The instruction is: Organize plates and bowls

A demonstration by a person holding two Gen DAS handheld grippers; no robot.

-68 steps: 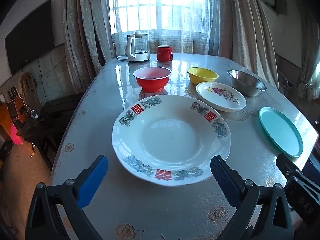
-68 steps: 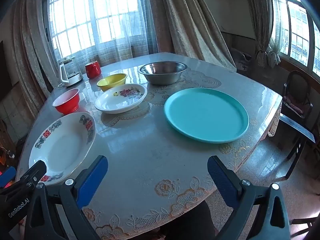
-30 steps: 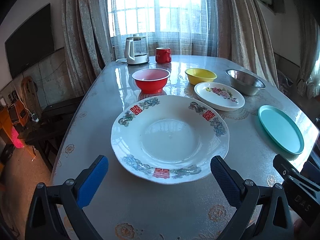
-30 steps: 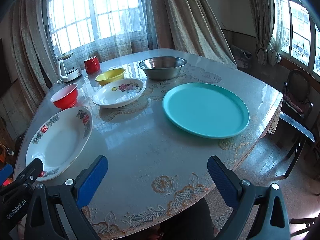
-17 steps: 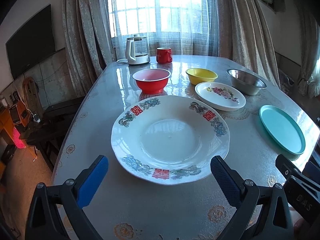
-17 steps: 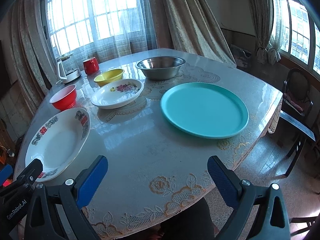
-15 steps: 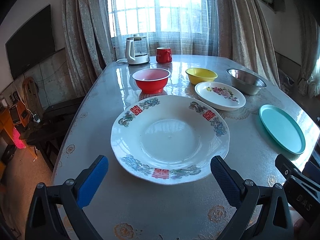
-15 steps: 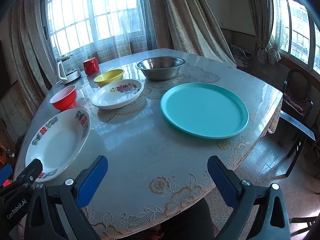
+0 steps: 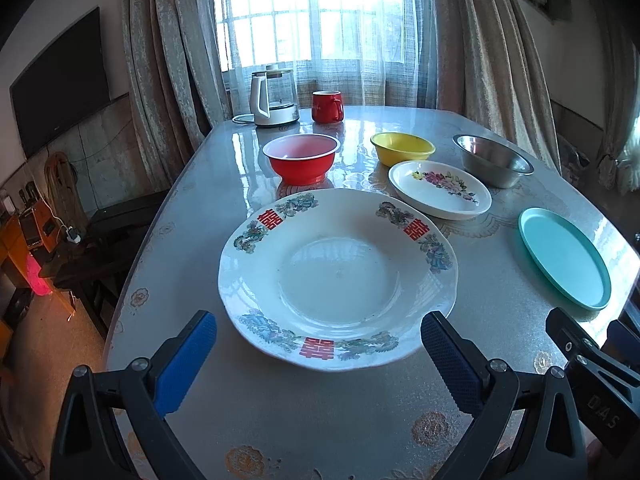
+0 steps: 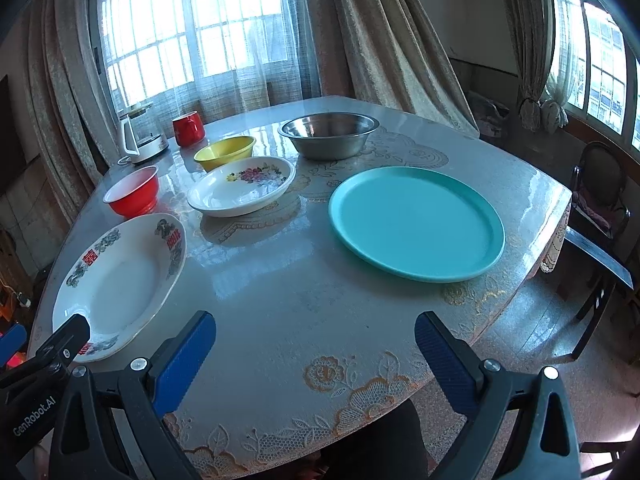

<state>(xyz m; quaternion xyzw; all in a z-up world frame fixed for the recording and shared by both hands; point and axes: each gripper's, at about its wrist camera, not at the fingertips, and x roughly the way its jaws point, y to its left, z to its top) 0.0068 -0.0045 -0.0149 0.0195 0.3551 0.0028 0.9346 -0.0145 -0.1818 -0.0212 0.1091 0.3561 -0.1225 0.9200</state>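
1. Little has shifted since the earlier frames: both views have only drifted slightly, and every dish sits where it did.
2. Spread wide and holding nothing, the left hand-held gripper (image 9: 318,354) frames the near rim of the large white plate (image 9: 338,276) at the centre of its view.
3. Equally wide and unloaded, the right hand-held gripper (image 10: 314,346) hovers over bare table (image 10: 296,300), with the teal plate (image 10: 416,222) at centre right.
4. Across the upper half of the left view stand the red bowl (image 9: 301,158), yellow bowl (image 9: 402,149), floral plate (image 9: 440,189) and steel bowl (image 9: 493,160), all unstacked.
5. Sorting appears not yet begun.
6. Likely hazards: the glossy table lets a nudged plate slide rather than lift, and the teal plate lies near the edge, where a push could tip it off.
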